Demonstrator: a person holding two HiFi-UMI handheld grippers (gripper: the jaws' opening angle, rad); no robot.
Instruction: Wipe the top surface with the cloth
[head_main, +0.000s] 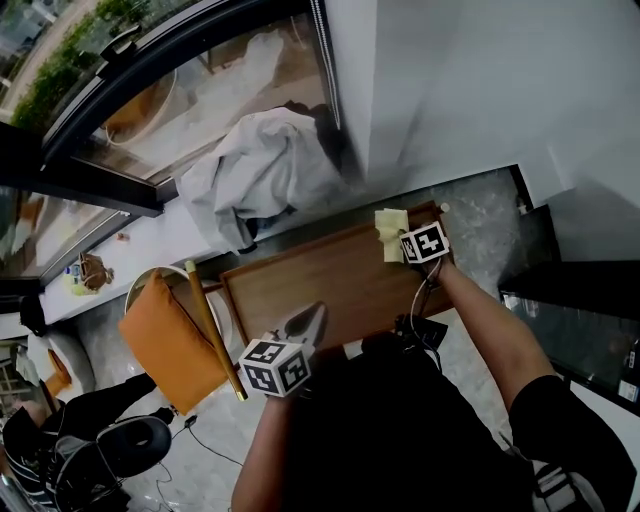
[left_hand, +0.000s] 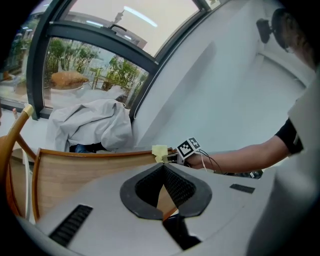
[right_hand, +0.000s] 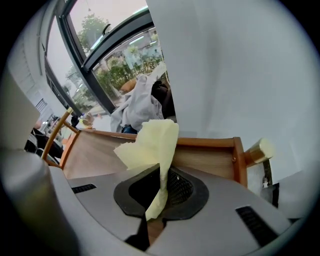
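A wooden table top (head_main: 330, 285) with a raised rim lies below me. My right gripper (head_main: 402, 243) hovers over its far right corner, shut on a pale yellow cloth (head_main: 390, 228). In the right gripper view the cloth (right_hand: 150, 145) sticks up from between the closed jaws of the gripper (right_hand: 162, 172), over the wood (right_hand: 100, 150). My left gripper (head_main: 308, 320) is at the table's near edge, jaws together and holding nothing. The left gripper view looks along that gripper (left_hand: 163, 167) across the table top (left_hand: 75, 172) to the cloth (left_hand: 160, 151) and the right gripper's marker cube (left_hand: 189, 147).
A heap of white fabric (head_main: 265, 170) lies on the window sill beyond the table's far edge. A chair with an orange cushion (head_main: 165, 340) stands at the table's left. A white wall (head_main: 450, 90) rises right behind the far right corner. A person sits at the lower left (head_main: 60, 430).
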